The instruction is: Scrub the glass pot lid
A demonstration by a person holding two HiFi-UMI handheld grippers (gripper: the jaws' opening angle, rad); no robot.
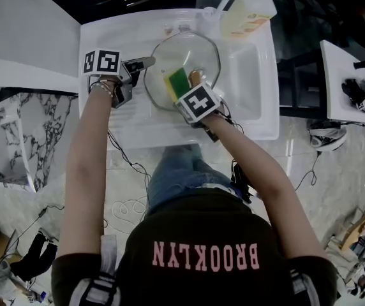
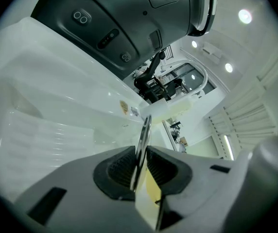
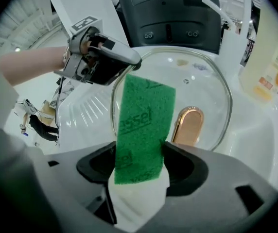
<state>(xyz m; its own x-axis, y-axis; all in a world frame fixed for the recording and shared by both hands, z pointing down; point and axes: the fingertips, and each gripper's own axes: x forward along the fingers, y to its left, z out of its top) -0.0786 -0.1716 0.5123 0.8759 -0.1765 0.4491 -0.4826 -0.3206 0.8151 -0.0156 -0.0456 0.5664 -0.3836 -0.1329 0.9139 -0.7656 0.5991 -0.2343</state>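
- Glass pot lid: over basin of white sink; gold knob near lid centre.
- Left tongs: closed tight on lid rim, at lid's 9 o'clock in head view. Metal rim sits edge-on between pads.
- Right tongs: clamped on green-faced sponge, jaws fairly wide apart around it.
- Sponge: over lid toward its 7 o'clock, just beside knob. Contact with glass not determinable.
- Soap bottle: on sink ledge, 1 o'clock of lid.

Bright overhead light (ceiling lamps, seemingly) glints on the glass pot lid; edges fisheye-bent.
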